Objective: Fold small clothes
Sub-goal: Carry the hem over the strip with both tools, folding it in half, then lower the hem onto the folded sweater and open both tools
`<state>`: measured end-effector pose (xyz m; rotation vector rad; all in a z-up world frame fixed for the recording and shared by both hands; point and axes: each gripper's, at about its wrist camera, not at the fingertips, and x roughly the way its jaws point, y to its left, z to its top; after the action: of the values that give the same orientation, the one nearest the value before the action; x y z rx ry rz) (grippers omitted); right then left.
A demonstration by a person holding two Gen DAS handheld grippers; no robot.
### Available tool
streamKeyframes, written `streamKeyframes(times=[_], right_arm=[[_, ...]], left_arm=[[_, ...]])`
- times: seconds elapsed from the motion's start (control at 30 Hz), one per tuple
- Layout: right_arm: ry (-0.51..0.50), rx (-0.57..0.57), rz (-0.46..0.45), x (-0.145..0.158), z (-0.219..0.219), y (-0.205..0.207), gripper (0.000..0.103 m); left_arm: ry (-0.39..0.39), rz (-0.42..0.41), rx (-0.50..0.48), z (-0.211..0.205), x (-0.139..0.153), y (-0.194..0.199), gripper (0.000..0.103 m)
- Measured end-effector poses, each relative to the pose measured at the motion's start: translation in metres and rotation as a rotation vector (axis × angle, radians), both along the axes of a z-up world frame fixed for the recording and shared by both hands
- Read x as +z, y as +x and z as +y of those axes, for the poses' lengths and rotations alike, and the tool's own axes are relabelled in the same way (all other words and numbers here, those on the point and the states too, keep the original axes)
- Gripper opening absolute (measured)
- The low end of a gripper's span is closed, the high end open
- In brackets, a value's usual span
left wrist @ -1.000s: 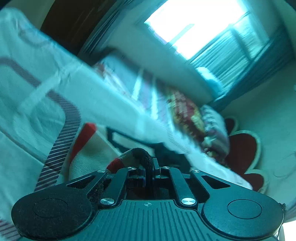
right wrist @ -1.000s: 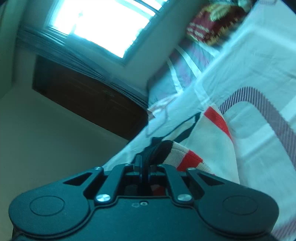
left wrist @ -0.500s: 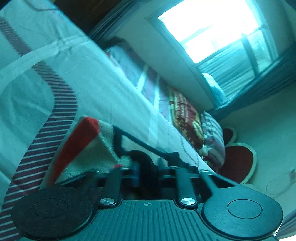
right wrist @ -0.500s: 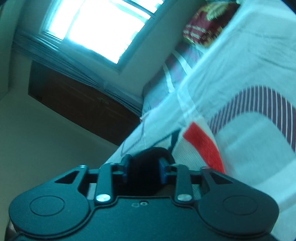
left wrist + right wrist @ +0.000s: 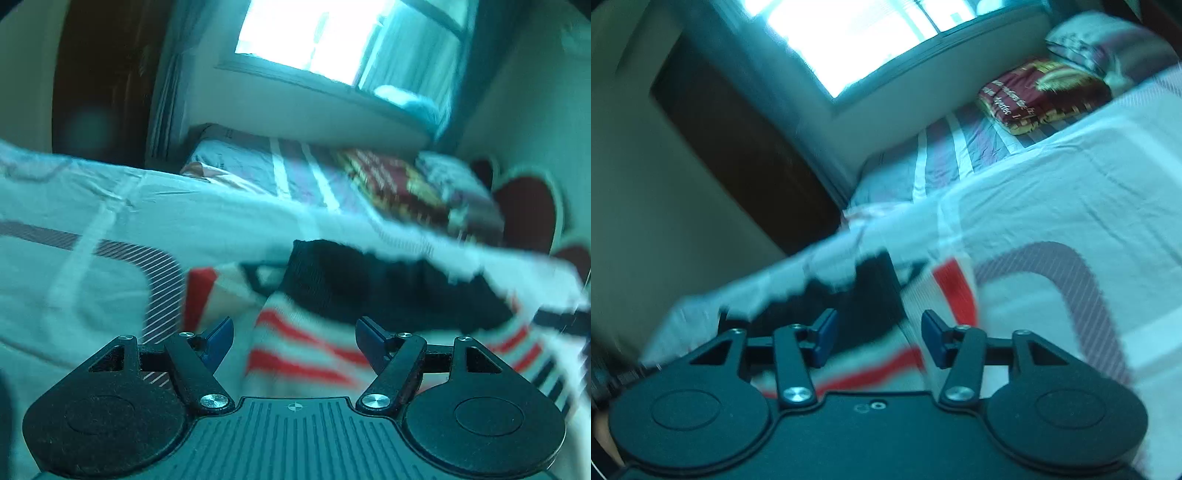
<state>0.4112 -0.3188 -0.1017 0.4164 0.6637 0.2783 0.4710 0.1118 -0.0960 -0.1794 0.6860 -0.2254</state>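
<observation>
A small knit garment [image 5: 306, 347], white with red stripes and a wide black band, lies on the bed sheet [image 5: 92, 280]. My left gripper [image 5: 294, 341] is open, its blue-tipped jaws spread just above the striped part, holding nothing. In the right wrist view the same garment [image 5: 871, 306] lies under my right gripper [image 5: 879, 339], which is also open and empty, its jaws either side of the black band. Both views are blurred by motion.
The white sheet with dark striped curves [image 5: 1052, 258] covers the bed. A red patterned pillow [image 5: 1038, 96] and a grey pillow [image 5: 1104, 40] lie at the far end. A dark wooden wardrobe [image 5: 731, 140] stands by the window wall. A red heart-shaped headboard [image 5: 528, 210] is at right.
Both grippers were shut on the garment's black edge one second ago. They have opened and let it go, and the garment now lies on the sheet. Both cameras have swung level.
</observation>
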Motion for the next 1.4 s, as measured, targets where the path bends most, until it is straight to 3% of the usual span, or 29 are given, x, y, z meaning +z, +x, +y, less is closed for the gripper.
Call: streamKeyframes(times=[0.1, 0.2, 0.3, 0.4, 0.67, 0.7, 0.73, 0.9, 1.0, 1.1, 1.17, 1.3, 1.37, 1.4], right_arm=[[-0.052, 0.028, 0.028, -0.006, -0.004, -0.020, 0.041], [-0.015, 0.048, 0.046, -0.012, -0.006, -0.029, 0.036], [0.027, 0.040, 0.045, -0.013, -0.007, -0.035, 0.036], [0.000, 0.044, 0.026, -0.010, -0.004, -0.040, 0.033], [-0.078, 0.089, 0.030, -0.009, 0.009, -0.060, 0.031], [-0.078, 0.075, 0.033, -0.010, 0.009, -0.058, 0.015], [-0.083, 0.061, 0.040, -0.010, 0.010, -0.057, 0.012], [-0.143, 0.040, 0.058, -0.010, 0.008, -0.069, 0.008], [-0.127, 0.021, 0.070, -0.009, 0.007, -0.065, 0.009], [-0.168, -0.025, -0.035, 0.012, 0.011, -0.059, 0.025], [-0.165, -0.004, -0.082, 0.021, 0.021, -0.040, 0.023], [-0.253, 0.120, -0.115, 0.019, 0.095, 0.015, 0.023], [-0.364, 0.211, -0.107, 0.007, 0.141, 0.036, 0.023], [-0.408, 0.245, -0.107, 0.001, 0.160, 0.042, 0.021]], left_arm=[[0.027, 0.026, -0.032, 0.007, 0.000, -0.024, 0.065], [0.037, 0.067, -0.035, 0.011, -0.007, -0.030, 0.050], [0.048, 0.089, -0.025, 0.010, -0.010, -0.028, 0.044], [0.079, 0.094, -0.032, 0.006, -0.006, -0.028, 0.024], [0.082, 0.107, -0.042, 0.002, -0.013, -0.022, 0.023], [0.089, 0.108, -0.043, 0.000, -0.013, -0.021, 0.023], [0.103, 0.102, -0.039, -0.001, -0.013, -0.021, 0.007], [0.132, 0.086, -0.011, 0.003, -0.013, -0.025, 0.006], [0.129, 0.079, -0.013, 0.005, -0.008, -0.023, 0.007], [0.174, 0.009, 0.001, -0.001, 0.013, -0.020, 0.007], [0.119, -0.027, -0.016, -0.010, 0.025, -0.005, 0.007], [0.123, 0.003, -0.155, -0.079, 0.014, 0.038, 0.007], [0.165, 0.014, -0.201, -0.114, 0.003, 0.049, 0.035], [0.170, 0.011, -0.202, -0.123, -0.001, 0.051, 0.074]])
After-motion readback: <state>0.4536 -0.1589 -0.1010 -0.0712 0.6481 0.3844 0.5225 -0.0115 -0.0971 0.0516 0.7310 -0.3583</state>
